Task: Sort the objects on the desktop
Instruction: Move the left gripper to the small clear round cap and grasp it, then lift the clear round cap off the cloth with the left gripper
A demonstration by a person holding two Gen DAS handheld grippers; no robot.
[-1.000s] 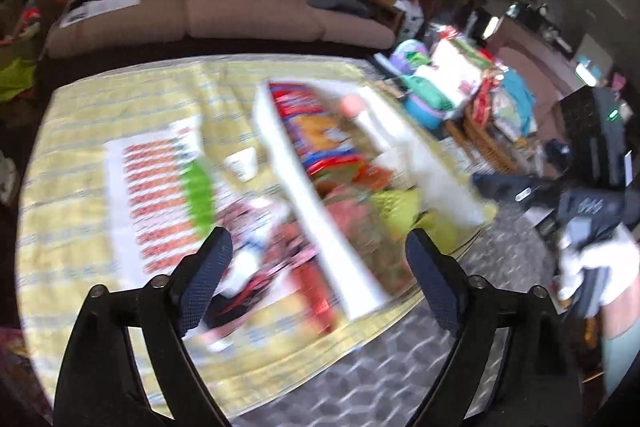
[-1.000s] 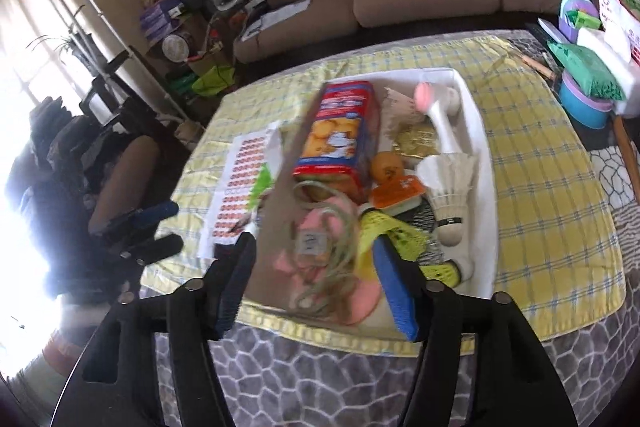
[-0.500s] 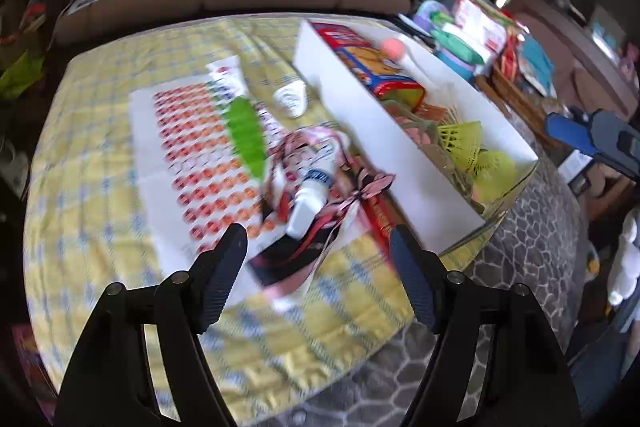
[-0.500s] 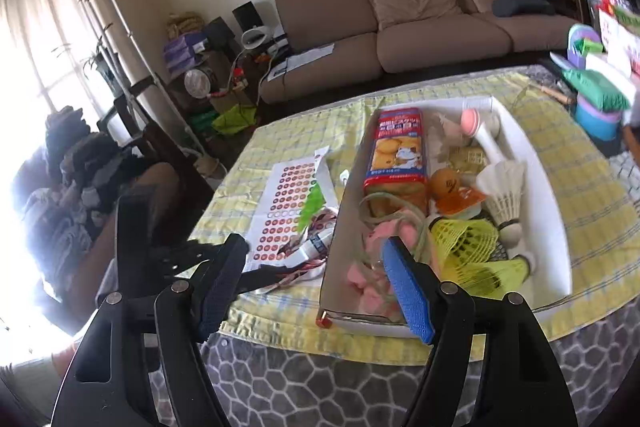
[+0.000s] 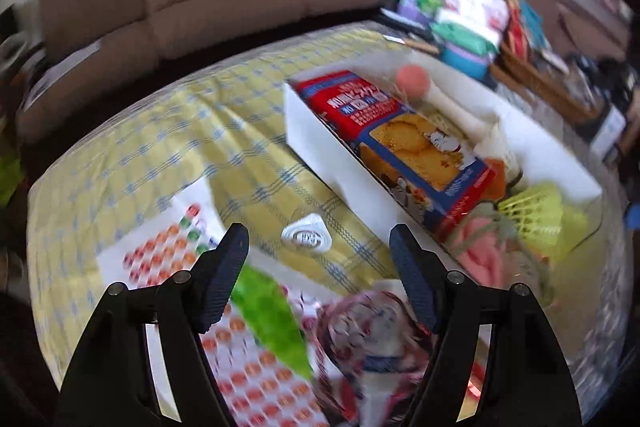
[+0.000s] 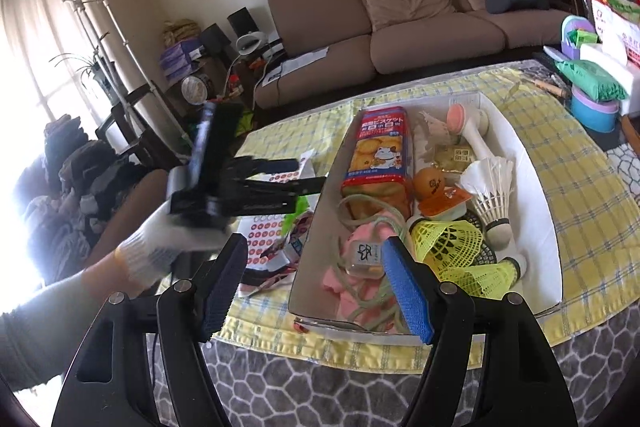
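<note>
Both the left hand-held gripper [image 5: 319, 275] and the right hand-held gripper [image 6: 310, 283] are open and empty. The small white packet [image 5: 307, 237], at 12 o'clock of the left one, looks light and flat; pinch its edges.

Japanese "ビスケット" on biscuit box [image 6: 378, 151]

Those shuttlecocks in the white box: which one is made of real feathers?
The white shuttlecock, lying near the box's right wall with its cork tip toward the camera. The other two, nearer the camera, are yellow plastic mesh.
</note>
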